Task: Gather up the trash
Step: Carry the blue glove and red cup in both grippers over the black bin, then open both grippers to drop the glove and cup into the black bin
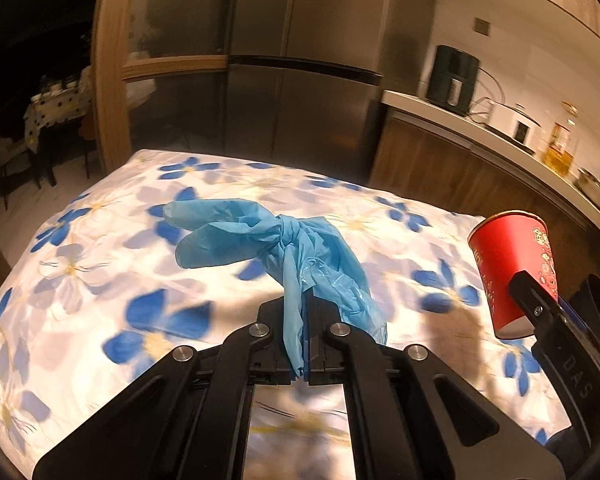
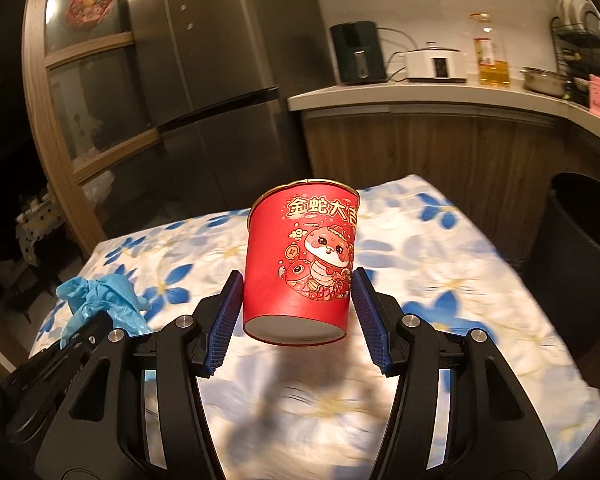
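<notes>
- Up off the flowered cloth [image 1: 100, 264], the left claw [image 1: 305, 336] is pinched tight on a knotted blue glove [image 1: 276, 248]; a strip of the glove runs down between its two closed fingers.
- Ahead of that claw the rest of the glove stands up, the knot just above the fingertips, the empty glove fingers fanning out to the left and a crumpled fold hanging to the right.
- Off to the right of the left claw, the right claw [image 1: 540, 304] shows at the edge of the view with a red paper cup [image 1: 508, 272] in it, tilted, its pale base towards the camera.
- Seen from its own camera, the right claw [image 2: 296, 312] grips the cup [image 2: 300, 264] between its blue ribbed pads [image 2: 224, 320], one pad on each side of the lower half of the cup wall.
- Held so, the cup is clear of the worktop [image 2: 440, 280], its rim upward and leaning slightly away, a cartoon snake print and gold lettering facing the claw; its shadow falls on the cloth below.
- Left of the right claw, the glove [image 2: 100, 300] and the left claw [image 2: 80, 340] sit low and close beside it.
- Right of the right claw, past the worktop's edge, stands a dark round bin [image 2: 580, 260] with its mouth open.
- Beyond both claws are a steel fridge [image 2: 220, 60] and a kitchen counter [image 2: 420, 92] with appliances.
</notes>
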Available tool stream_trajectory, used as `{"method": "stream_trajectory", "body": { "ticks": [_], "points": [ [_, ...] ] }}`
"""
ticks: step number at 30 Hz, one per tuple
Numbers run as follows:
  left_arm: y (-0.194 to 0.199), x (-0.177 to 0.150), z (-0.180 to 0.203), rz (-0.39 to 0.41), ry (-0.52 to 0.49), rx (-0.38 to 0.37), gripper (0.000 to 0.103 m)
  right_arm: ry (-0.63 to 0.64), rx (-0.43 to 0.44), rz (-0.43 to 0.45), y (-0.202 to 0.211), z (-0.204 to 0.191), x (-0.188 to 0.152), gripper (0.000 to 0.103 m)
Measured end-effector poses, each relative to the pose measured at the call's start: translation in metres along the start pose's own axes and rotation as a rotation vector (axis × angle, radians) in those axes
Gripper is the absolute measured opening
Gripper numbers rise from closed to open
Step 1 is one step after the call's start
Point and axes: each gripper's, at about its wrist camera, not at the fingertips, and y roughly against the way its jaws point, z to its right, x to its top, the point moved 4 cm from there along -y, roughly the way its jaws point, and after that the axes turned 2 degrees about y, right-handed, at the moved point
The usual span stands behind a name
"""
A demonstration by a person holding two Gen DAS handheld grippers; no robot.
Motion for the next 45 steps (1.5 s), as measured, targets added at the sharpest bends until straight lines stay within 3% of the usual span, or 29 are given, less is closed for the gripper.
{"method": "stream_trajectory", "body": {
  "ticks": [20, 33, 38, 45],
  "points": [
    [0.033, -0.026, 0.187, 0.022, -0.241, -0.244, 0.002, -0.138, -0.227, 0.109, 0.08, 0.157, 0.002, 0.055],
    [0.062, -0.048, 0.33, 0.053, -0.398, -0.48, 0.002, -0.253, -0.448, 0.209, 0.135, 0.286, 0.006, 0.055],
    [0.063, -0.056, 0.372, 0.053, -0.431, -0.558, 0.002, -0.284, -0.463, 0.222, 0.14, 0.313, 0.008, 0.055],
    [0.052, -0.065, 0.402, 0.039, -0.478, -0.596, 0.002, -0.279, -0.474, 0.215, 0.134, 0.33, 0.012, 0.055]
  ]
}}
